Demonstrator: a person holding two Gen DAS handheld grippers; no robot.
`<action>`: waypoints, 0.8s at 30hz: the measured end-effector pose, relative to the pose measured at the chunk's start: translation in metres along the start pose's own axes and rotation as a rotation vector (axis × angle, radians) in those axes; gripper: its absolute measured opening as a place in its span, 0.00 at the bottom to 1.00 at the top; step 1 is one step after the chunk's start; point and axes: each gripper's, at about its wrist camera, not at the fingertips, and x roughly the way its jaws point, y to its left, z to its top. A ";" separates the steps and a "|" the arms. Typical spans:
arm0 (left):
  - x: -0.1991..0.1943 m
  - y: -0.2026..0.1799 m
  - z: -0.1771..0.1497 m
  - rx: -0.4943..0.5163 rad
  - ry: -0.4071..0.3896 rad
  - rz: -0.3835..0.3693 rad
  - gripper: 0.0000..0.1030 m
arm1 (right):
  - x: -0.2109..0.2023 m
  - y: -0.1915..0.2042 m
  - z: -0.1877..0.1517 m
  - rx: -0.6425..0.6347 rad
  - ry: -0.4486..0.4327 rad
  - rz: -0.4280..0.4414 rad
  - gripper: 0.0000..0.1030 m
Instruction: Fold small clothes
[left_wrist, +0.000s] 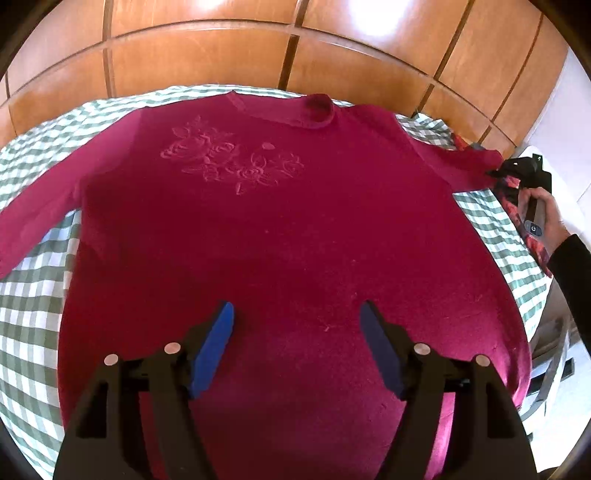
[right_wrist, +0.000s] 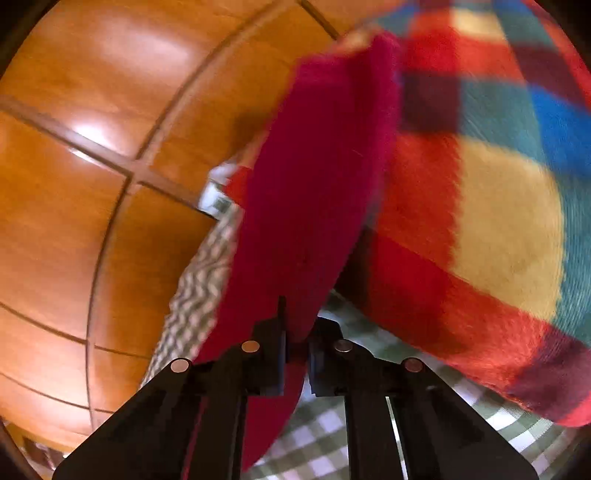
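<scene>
On the checked cloth (left_wrist: 29, 306), magenta sweater (left_wrist: 280, 243) lies flat, front up, embossed flowers (left_wrist: 232, 158) near collar. Plaid blanket (right_wrist: 498, 192) beside it. Right gripper (right_wrist: 297, 354) clamps its sleeve (right_wrist: 317, 177); left gripper (left_wrist: 295, 347) spread wide, holding nothing, above hem.

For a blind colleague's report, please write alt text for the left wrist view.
A magenta sweater lies flat on a green checked cloth, with the open left gripper above its lower part. At the right edge, a hand holds the right gripper at the sleeve end.
</scene>
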 end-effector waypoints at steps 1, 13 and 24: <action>0.001 0.004 0.001 -0.019 0.007 -0.012 0.69 | -0.007 0.016 0.002 -0.064 -0.032 -0.006 0.07; -0.005 0.034 0.032 -0.178 -0.053 -0.152 0.69 | -0.016 0.240 -0.158 -0.967 0.070 0.141 0.07; 0.008 0.088 0.058 -0.357 -0.081 -0.209 0.77 | 0.007 0.263 -0.302 -1.084 0.393 0.294 0.53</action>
